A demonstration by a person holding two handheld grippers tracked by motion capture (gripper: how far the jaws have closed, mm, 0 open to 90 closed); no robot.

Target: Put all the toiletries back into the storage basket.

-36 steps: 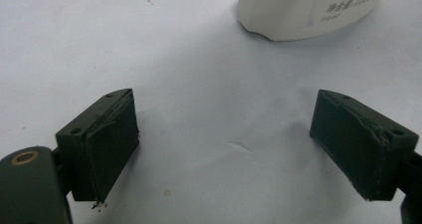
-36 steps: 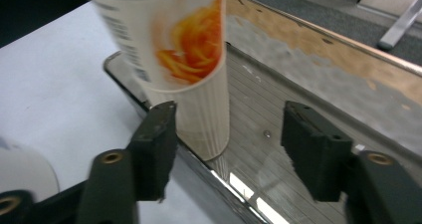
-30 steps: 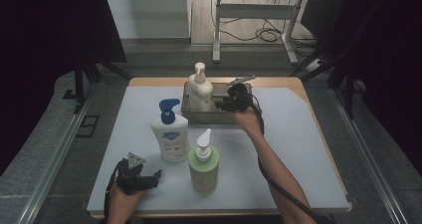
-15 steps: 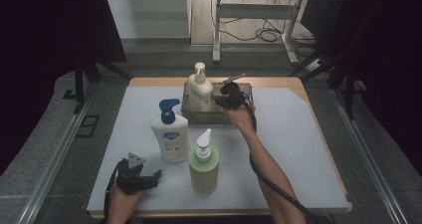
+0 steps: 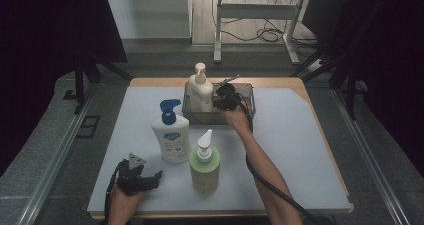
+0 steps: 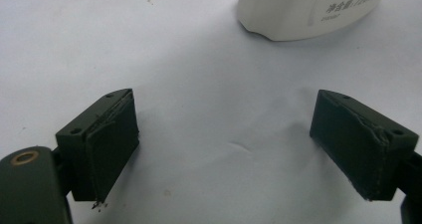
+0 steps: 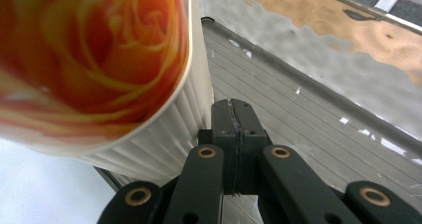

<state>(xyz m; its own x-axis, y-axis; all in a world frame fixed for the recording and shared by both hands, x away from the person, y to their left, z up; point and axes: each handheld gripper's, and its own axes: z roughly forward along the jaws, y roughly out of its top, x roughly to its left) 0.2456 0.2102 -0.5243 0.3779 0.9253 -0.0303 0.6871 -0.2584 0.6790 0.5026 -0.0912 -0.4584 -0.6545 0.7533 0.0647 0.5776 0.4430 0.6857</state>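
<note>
**Kid:** Looking down at the table, what does the right gripper (image 5: 216, 103) do?

**Helper:** It hangs over the shiny metal tray (image 5: 247, 91) at the far side of the pale grey mat (image 5: 300, 150). Its two black jaws have just snapped together. In the right gripper view they press flat on each other with nothing between them.

**Kid:** What stands beside it?

**Helper:** A white pump bottle with an orange flower picture (image 7: 99, 59) stands upright in the tray, at its left end. The closed jaws sit just beside its ribbed white side. Whether they touch it is hard to tell.

**Kid:** And the left gripper (image 5: 159, 175)?

**Helper:** It rests low at the near left of the mat. Its jaws stand wide apart and grip nothing. In the left gripper view only bare mat lies between them.

**Kid:** What is near that one?

**Helper:** A white bottle with a blue pump (image 5: 171, 133) stands a little past it. A round green bottle with a white pump (image 5: 204, 166) stands to its right. Both are upright and apart from the gripper.
</note>
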